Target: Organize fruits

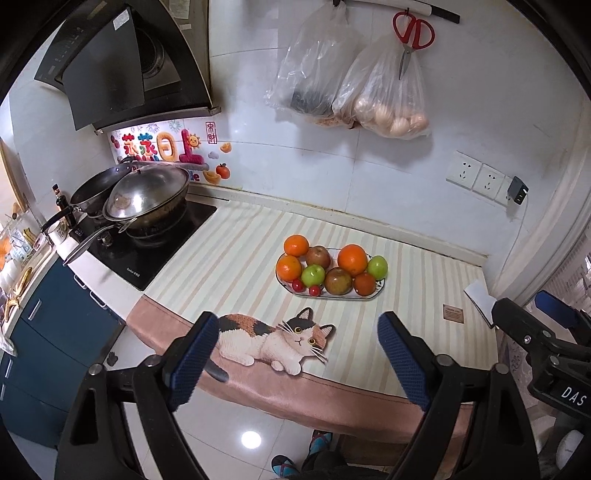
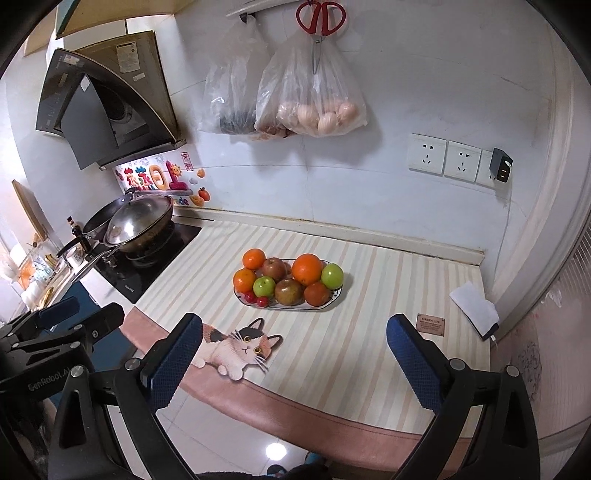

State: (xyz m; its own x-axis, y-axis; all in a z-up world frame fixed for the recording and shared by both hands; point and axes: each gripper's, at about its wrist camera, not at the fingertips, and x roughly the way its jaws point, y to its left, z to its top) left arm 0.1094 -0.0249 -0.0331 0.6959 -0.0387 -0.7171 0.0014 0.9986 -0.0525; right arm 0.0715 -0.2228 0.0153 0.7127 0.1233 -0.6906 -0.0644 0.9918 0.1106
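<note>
A white oval plate (image 1: 375, 293) (image 2: 334, 299) stands in the middle of the striped counter mat. It holds several fruits: oranges (image 1: 352, 259) (image 2: 307, 268), green apples (image 1: 313, 274) (image 2: 264, 286), brownish-red apples (image 1: 338, 281) (image 2: 289, 291) and small cherry tomatoes (image 1: 297, 284) (image 2: 251, 296). My left gripper (image 1: 297, 354) is open and empty, held off the counter's front edge. My right gripper (image 2: 293, 354) is open and empty, also in front of the counter. Each gripper shows at the other view's edge.
A stove (image 1: 147, 254) with a lidded wok (image 1: 147, 197) stands at the left. Plastic bags (image 1: 388, 96) and red scissors (image 1: 412, 35) hang on the wall. Wall sockets (image 2: 443, 158) are at the right. A folded white paper (image 2: 474, 308) lies at the mat's right edge.
</note>
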